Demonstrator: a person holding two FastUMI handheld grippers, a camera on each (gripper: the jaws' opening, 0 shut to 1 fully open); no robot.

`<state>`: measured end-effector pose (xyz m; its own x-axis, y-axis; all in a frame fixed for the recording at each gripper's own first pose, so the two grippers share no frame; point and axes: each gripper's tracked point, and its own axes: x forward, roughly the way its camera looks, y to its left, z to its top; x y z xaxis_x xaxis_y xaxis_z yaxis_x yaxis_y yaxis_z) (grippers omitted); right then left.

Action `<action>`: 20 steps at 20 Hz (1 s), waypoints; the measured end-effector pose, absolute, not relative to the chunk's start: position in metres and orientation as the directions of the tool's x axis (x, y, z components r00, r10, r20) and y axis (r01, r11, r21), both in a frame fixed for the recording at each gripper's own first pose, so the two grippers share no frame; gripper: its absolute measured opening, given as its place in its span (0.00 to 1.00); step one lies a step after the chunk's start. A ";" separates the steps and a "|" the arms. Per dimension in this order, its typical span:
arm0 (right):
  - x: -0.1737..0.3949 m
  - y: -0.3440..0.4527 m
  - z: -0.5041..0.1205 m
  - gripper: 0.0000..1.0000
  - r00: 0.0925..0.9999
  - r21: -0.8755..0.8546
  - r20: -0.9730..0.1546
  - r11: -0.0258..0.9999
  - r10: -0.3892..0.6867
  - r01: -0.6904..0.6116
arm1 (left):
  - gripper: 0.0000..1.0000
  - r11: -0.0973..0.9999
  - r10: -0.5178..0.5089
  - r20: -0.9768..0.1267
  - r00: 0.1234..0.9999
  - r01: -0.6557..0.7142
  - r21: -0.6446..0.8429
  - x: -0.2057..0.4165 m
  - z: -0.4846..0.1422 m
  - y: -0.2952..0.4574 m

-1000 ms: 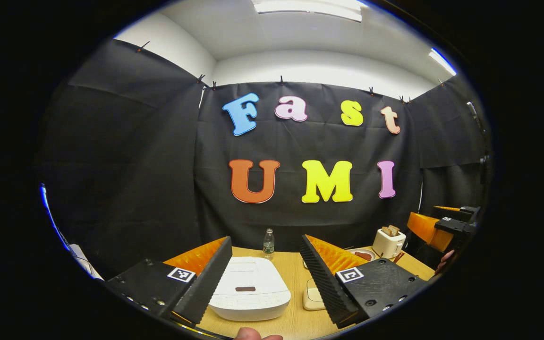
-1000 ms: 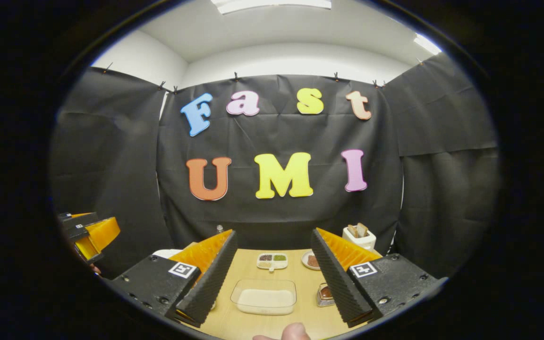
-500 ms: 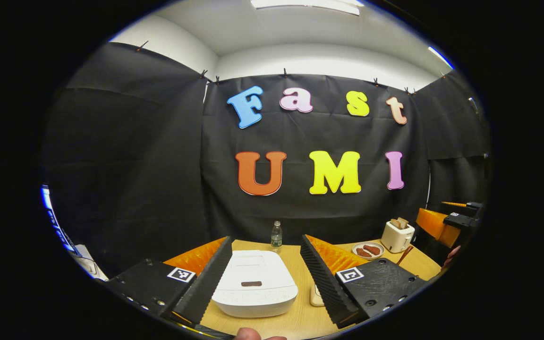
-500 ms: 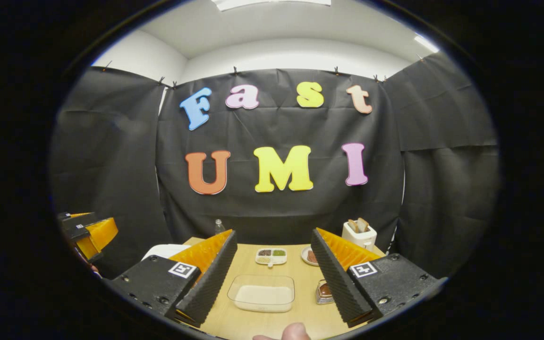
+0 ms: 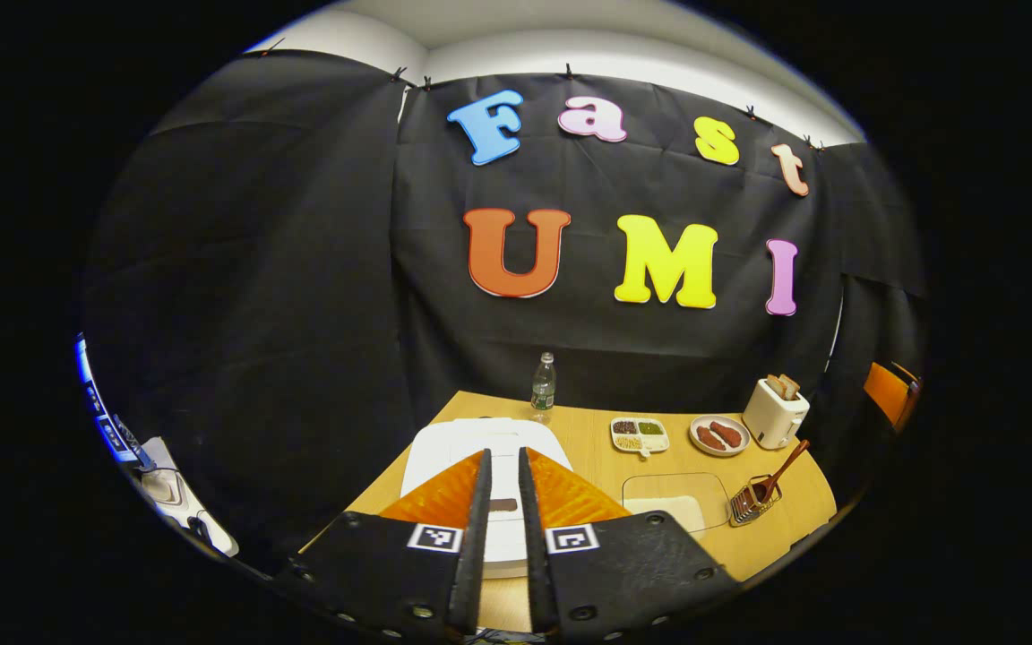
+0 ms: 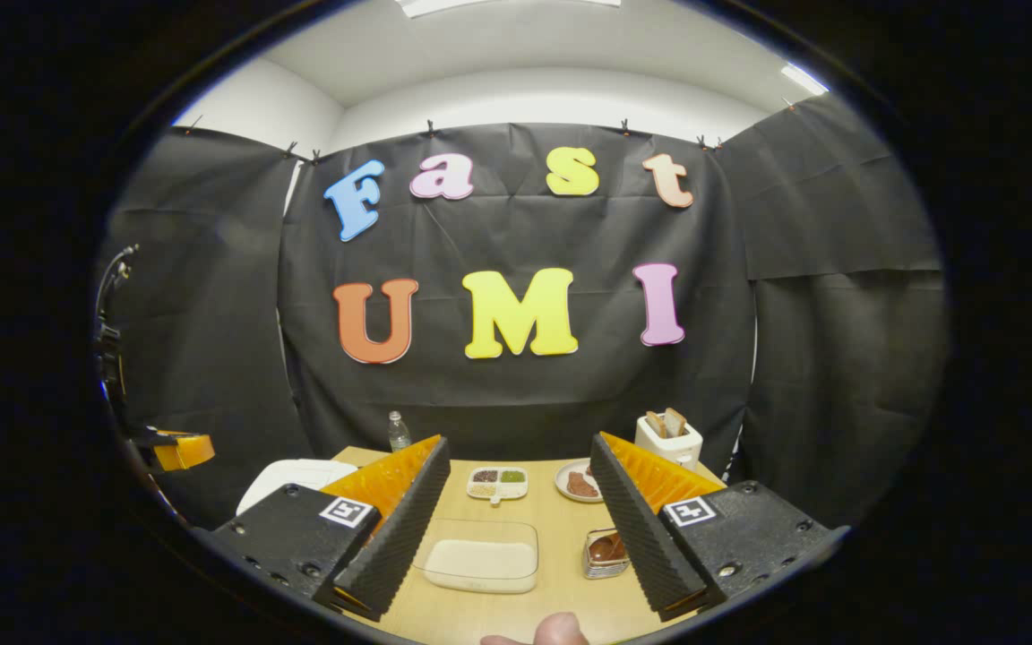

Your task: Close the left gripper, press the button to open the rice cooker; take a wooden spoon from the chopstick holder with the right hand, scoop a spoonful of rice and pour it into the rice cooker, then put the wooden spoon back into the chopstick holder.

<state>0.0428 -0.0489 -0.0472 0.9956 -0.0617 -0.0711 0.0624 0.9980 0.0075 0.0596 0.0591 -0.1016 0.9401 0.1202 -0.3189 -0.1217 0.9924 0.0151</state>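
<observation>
The white rice cooker point(image 5: 458, 448) sits closed at the table's left, its dark button point(image 5: 504, 504) seen through the thin slit between my left gripper's fingers. My left gripper point(image 5: 503, 457) hovers above the cooker's front, shut on nothing. A wire chopstick holder point(image 5: 752, 503) with the wooden spoon point(image 5: 785, 461) stands to the right, beside a clear rice container point(image 5: 675, 502). My right gripper point(image 6: 520, 443) is open and empty above that rice container point(image 6: 482, 564), and the chopstick holder point(image 6: 606, 551) is partly behind its right finger.
Along the back of the wooden table point(image 5: 588, 448) stand a water bottle point(image 5: 543, 385), a divided dish point(image 5: 640, 434), a plate of food point(image 5: 719, 434) and a toaster point(image 5: 776, 410). A thumb point(image 6: 552, 632) shows at the bottom of the right gripper view.
My left gripper's fingers have come together from wide open. It has risen and tipped down, so more of the table shows. The right gripper has barely moved.
</observation>
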 end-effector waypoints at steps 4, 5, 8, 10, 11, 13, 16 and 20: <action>0.046 -0.065 -0.051 1.00 0.993 0.008 -0.081 0.996 -0.089 0.090 | 0.00 0.995 0.066 -0.479 0.876 -0.095 -0.036 0.079 -0.139 0.068; 0.046 -0.069 -0.053 1.00 0.992 0.010 -0.082 0.995 -0.095 0.096 | 0.00 0.994 0.049 -0.504 0.863 -0.090 -0.057 0.083 -0.146 0.071; 0.043 -0.082 -0.055 1.00 0.990 0.014 -0.084 0.993 -0.113 0.114 | 0.00 0.987 -0.018 -0.636 0.772 -0.090 -0.136 0.093 -0.199 0.076; 0.041 -0.093 -0.059 1.00 0.986 0.013 -0.091 0.990 -0.136 0.138 | 0.00 0.974 -0.045 -0.694 0.719 -0.122 -0.189 0.098 -0.220 0.077; 0.039 -0.100 -0.060 1.00 0.984 0.013 -0.093 0.988 -0.153 0.155 | 0.00 0.971 -0.051 -0.698 0.714 -0.127 -0.201 0.105 -0.222 0.078; 0.033 -0.111 -0.065 1.00 0.978 0.026 -0.104 0.983 -0.179 0.183 | 0.00 0.971 -0.051 -0.705 0.707 -0.131 -0.201 0.112 -0.229 0.084; 0.028 -0.122 -0.076 1.00 0.969 0.033 -0.135 0.977 -0.205 0.211 | 0.00 0.973 -0.052 -0.716 0.696 -0.125 -0.192 0.120 -0.234 0.089; 0.022 -0.130 -0.077 1.00 0.963 0.021 -0.142 0.972 -0.229 0.234 | 0.00 0.971 -0.069 -0.722 0.689 -0.120 -0.208 0.131 -0.245 0.087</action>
<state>0.0224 -0.1303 -0.0771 0.9630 -0.2288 -0.1423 0.2341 0.9720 0.0214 0.1309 0.0873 -0.2450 0.6885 -0.0694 -0.7219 -0.1203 0.9707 -0.2080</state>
